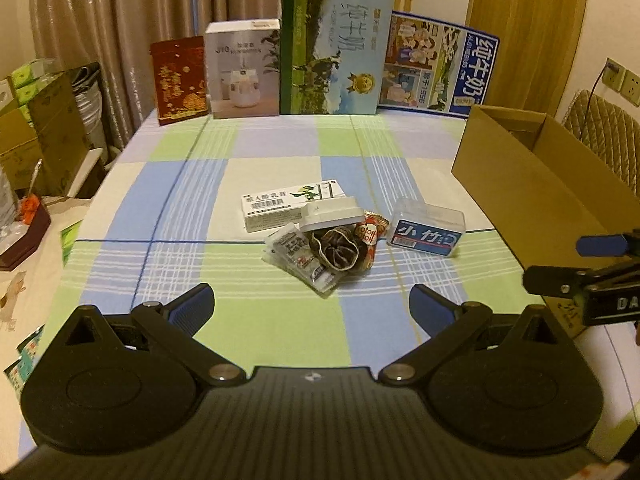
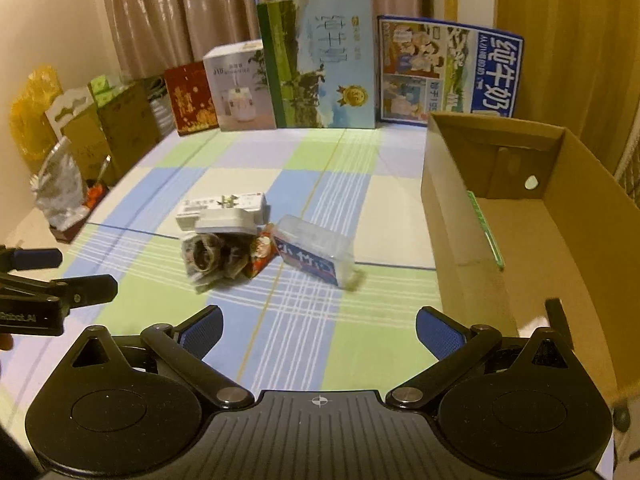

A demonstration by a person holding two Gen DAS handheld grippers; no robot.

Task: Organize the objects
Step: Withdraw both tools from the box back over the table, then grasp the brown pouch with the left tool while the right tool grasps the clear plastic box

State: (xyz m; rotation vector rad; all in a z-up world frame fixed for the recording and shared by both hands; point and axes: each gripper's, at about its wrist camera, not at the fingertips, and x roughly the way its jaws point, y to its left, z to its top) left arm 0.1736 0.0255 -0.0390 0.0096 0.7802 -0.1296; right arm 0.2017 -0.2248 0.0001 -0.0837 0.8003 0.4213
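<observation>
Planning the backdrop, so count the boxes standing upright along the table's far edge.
4, left to right: red box, white humidifier box, green milk box, blue milk box. None looks hidden.

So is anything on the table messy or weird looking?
Yes. The small things sit in a jumbled heap mid-table: a white plastic block rests on the long white medicine carton, with a dark fabric scrunchie over crinkly clear sachets. The open brown cardboard box beside them looks mostly bare inside.

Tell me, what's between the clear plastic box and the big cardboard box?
Nothing, just bare checked tablecloth between the clear plastic box and the cardboard box, in both views.
</observation>
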